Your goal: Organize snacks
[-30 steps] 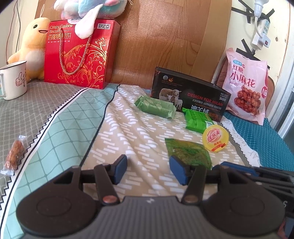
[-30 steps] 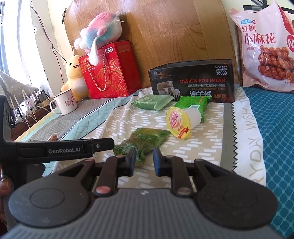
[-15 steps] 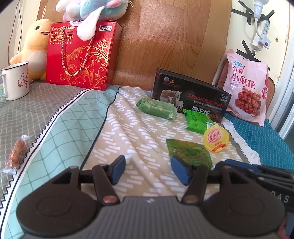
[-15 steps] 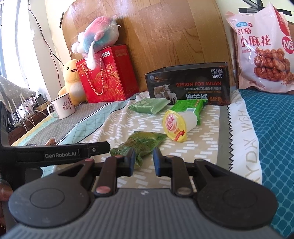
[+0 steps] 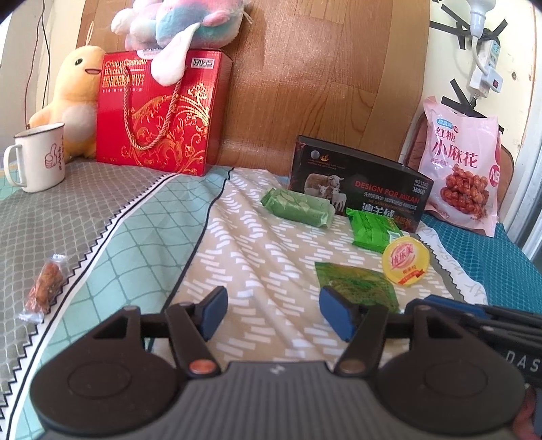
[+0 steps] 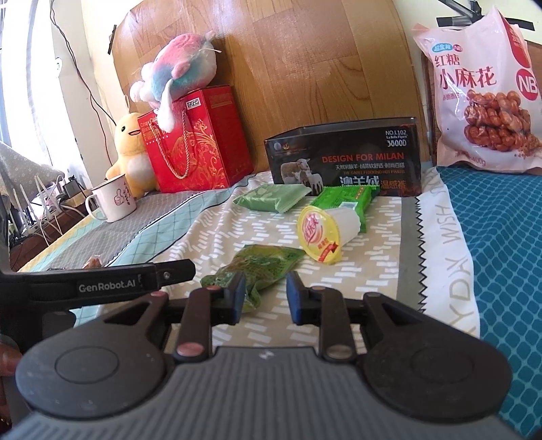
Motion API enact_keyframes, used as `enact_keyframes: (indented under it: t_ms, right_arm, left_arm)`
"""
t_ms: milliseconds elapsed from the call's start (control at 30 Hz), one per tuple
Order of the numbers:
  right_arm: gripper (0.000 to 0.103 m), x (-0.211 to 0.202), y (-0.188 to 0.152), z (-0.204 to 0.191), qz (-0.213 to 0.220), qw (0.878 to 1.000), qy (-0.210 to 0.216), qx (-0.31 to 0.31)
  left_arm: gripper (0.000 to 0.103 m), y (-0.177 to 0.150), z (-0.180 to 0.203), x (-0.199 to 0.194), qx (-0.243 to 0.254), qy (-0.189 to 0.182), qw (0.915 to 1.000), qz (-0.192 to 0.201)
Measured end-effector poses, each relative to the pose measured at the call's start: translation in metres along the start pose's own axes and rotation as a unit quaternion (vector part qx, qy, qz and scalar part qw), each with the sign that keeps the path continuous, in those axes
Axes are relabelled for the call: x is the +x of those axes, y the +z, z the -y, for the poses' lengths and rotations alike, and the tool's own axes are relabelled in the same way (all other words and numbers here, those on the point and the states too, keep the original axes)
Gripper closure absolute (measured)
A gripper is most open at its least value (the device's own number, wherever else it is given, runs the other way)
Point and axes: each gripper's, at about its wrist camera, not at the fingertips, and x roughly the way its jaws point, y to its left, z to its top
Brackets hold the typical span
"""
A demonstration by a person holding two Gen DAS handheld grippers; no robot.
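Several snacks lie on the bedspread. A dark green packet (image 5: 355, 286) (image 6: 261, 267) is nearest. A yellow-lidded jelly cup (image 5: 405, 264) (image 6: 323, 233) lies on its side beyond it. A bright green packet (image 5: 371, 230) (image 6: 345, 201) and a pale green packet (image 5: 298, 206) (image 6: 271, 198) lie in front of a black box (image 5: 359, 182) (image 6: 345, 162). A small brown wrapped snack (image 5: 44, 287) lies far left. My left gripper (image 5: 271, 313) is open and empty, left of the dark green packet. My right gripper (image 6: 266, 296) is open and empty, just short of that packet.
A red gift box (image 5: 159, 115) with a plush toy (image 5: 183, 23) on top, a yellow plush duck (image 5: 73, 101) and a white mug (image 5: 39, 157) stand at the back left. A pink snack bag (image 5: 464, 166) leans at the back right against the wooden headboard (image 5: 321, 67).
My right gripper's fingers have opened wider. Both grippers have shifted only slightly; the snacks have not moved.
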Motion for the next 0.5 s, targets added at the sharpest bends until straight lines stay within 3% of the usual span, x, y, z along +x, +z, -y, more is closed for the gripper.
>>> enact_keyframes:
  t_ms: [500]
  right_arm:
    - [0.074,-0.0027,0.0016,0.0016,0.009,1.0,-0.01,0.01]
  left_arm:
    - [0.042,-0.0021,0.0067,-0.0053,0.021,0.01,0.9996,0.015]
